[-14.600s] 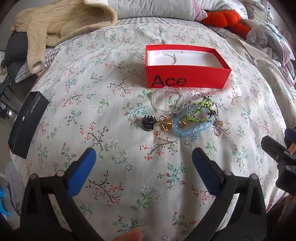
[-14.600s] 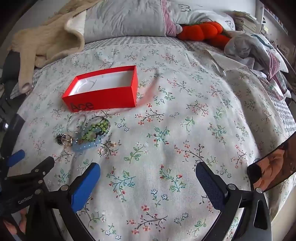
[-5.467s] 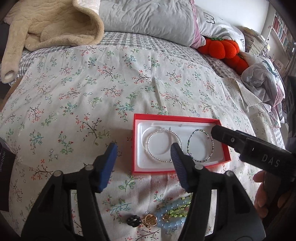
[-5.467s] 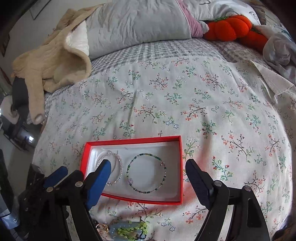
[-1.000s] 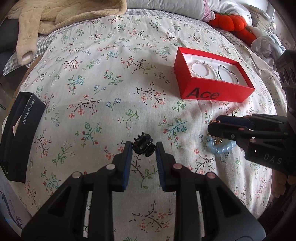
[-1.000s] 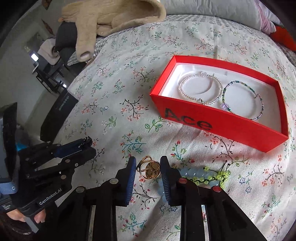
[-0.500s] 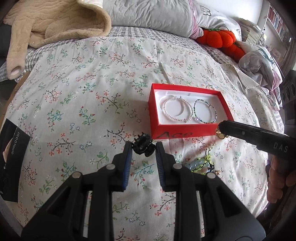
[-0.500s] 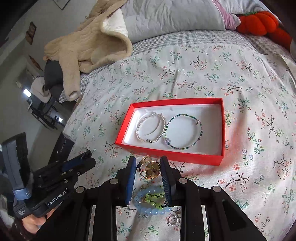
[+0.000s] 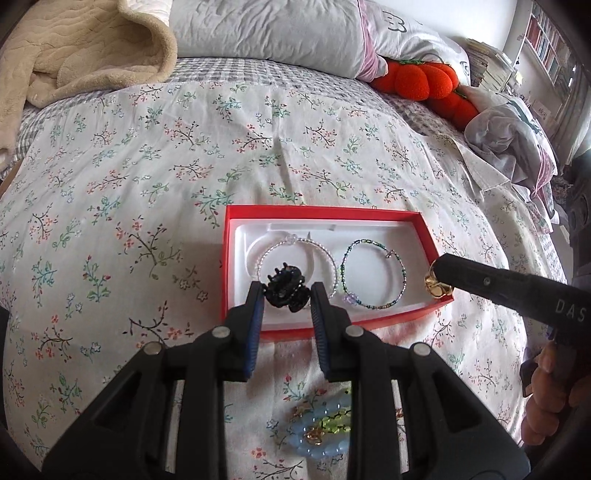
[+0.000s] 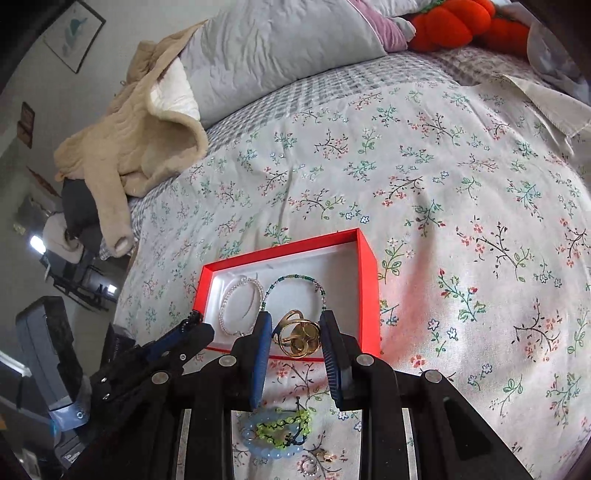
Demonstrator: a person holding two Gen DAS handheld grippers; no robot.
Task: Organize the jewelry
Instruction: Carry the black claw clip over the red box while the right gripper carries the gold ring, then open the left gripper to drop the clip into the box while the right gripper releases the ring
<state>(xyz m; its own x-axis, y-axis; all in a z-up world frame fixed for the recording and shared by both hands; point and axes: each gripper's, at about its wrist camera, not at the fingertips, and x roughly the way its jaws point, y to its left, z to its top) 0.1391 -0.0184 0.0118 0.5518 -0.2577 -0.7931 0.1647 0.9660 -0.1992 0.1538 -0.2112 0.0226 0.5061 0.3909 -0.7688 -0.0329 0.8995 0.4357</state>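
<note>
A red box with a white lining lies on the floral bedspread and holds a pearl bracelet and a dark beaded bracelet. My left gripper is shut on a black hair claw, held over the box's near left part. My right gripper is shut on a gold clip, held over the box's near edge; it shows at the box's right corner in the left wrist view. A blue bead bracelet with a green one lies on the bed below the box.
A beige fleece jacket and grey pillows lie at the head of the bed. An orange plush and crumpled clothes are at the right. Small rings lie near the bead bracelets.
Both grippers have moved forward with their items: the hair claw is now over the box's interior, and the gold clip has come to the box's near edge.
</note>
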